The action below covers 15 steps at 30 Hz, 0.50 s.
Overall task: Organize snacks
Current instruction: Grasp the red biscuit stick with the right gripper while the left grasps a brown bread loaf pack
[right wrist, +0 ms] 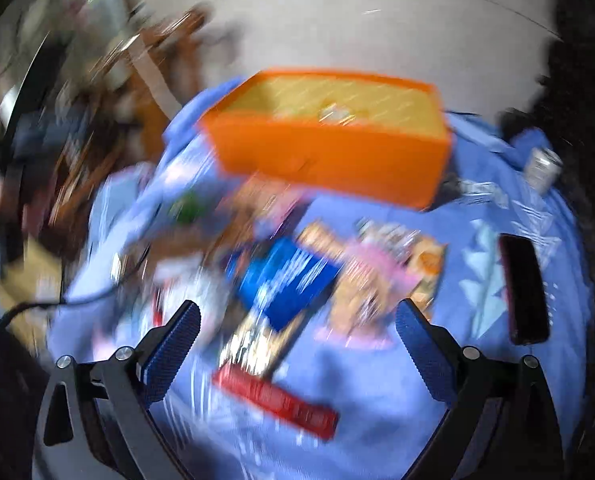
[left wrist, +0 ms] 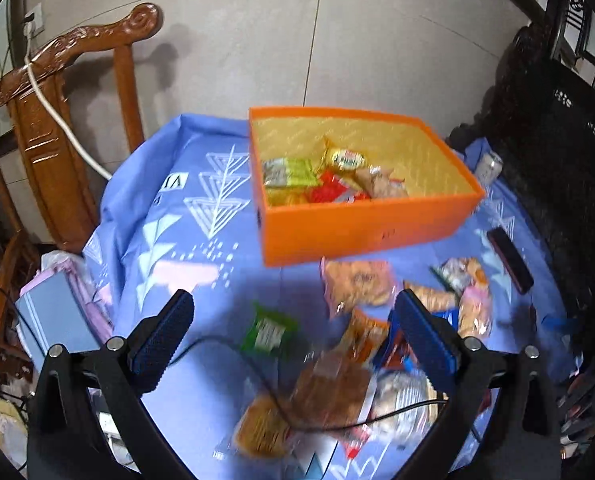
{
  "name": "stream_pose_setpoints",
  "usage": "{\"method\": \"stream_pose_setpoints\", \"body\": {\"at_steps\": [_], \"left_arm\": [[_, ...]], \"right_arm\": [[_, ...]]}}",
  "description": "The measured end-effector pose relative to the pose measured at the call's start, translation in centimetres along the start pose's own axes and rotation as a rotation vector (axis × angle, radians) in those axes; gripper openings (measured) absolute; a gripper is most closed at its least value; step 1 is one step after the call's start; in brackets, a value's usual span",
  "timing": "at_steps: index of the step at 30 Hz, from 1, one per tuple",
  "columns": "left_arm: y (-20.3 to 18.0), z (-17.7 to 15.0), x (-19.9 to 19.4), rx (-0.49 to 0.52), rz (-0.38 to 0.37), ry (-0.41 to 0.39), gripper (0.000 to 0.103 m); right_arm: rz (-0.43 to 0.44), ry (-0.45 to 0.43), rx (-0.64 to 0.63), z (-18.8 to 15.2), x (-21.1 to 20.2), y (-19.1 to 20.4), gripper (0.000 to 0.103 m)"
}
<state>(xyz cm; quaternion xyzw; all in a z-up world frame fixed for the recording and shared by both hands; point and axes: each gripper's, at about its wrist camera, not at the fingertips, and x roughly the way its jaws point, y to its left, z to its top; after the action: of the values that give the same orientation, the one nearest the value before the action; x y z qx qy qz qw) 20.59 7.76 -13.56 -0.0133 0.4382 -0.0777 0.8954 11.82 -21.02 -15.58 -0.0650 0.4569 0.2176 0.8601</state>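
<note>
Sitting at the far side of the blue tablecloth (left wrist: 145, 216), the orange box (left wrist: 361, 232) collects packets while loose snack packets (left wrist: 357, 284) wait nearer, under left gripper (left wrist: 293, 336) and right gripper (right wrist: 297, 340), both spread wide and empty.

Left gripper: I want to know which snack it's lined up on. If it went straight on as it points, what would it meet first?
Probably the green snack packet lying on the blue cloth, between the open left gripper fingers; depth is unclear, so the orange-brown packets beside it could come first.
</note>
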Motion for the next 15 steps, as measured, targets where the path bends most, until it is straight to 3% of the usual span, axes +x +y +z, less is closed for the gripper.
{"method": "stream_pose_setpoints", "body": {"at_steps": [3,10,15], "left_arm": [[0.6,-1.4,-1.2,-0.028,0.013,0.007,0.099],[1.6,-3.0,-3.8,-0.047,0.057,0.011,0.099],[3.5,-4.3,-5.6,-0.086,0.113,0.008,0.099]], "right_arm": [[0.040,0.071,-0.119,-2.5,1.9,1.7,0.078],[0.087,0.167,-0.308,-5.3,6.1,3.3,0.068],[0.132,0.285,-0.367,-6.6,8.8,3.5,0.030]]}}
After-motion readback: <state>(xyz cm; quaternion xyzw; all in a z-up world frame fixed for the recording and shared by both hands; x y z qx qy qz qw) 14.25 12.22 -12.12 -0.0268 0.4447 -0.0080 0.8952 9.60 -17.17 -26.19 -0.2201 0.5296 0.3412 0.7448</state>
